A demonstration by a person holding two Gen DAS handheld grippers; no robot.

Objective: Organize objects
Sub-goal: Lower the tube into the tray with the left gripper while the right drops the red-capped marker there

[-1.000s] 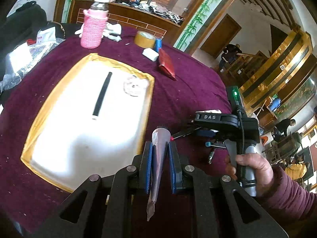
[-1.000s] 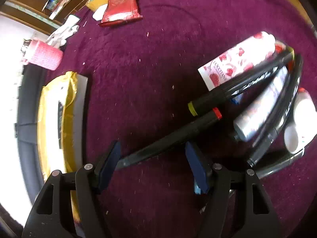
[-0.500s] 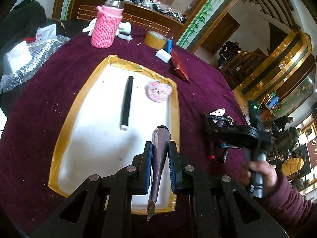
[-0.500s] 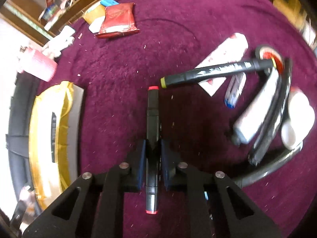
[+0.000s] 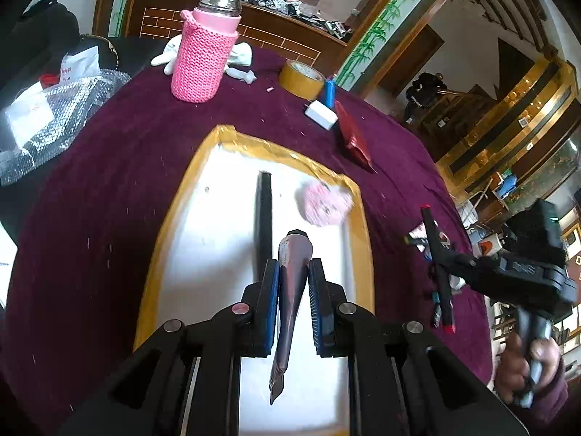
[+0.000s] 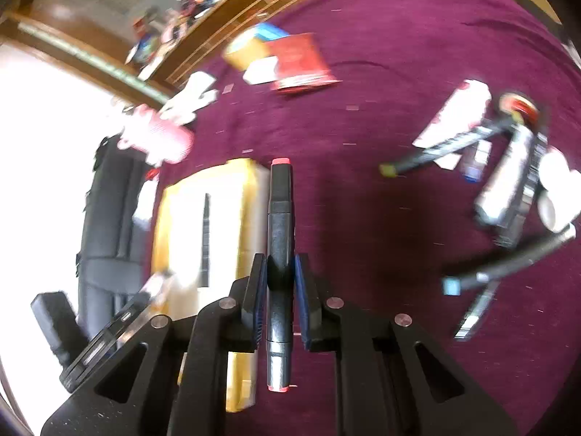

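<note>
Since before, right tongs (image 6: 279, 290) closed on red-tipped marker (image 6: 279, 225) and we lifted it; left tongs (image 5: 293, 290) grip dark tube (image 5: 290, 283) over tray (image 5: 218, 239).

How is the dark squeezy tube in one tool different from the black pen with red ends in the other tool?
The dark purple squeeze tube tapers from a round cap to a flat crimped tail; the black marker with red ends stays equally thick all along. The tube hangs over the white tray with the yellow rim; the marker is over the maroon cloth. Both are clamped, in the left tool and the right tool.
</note>
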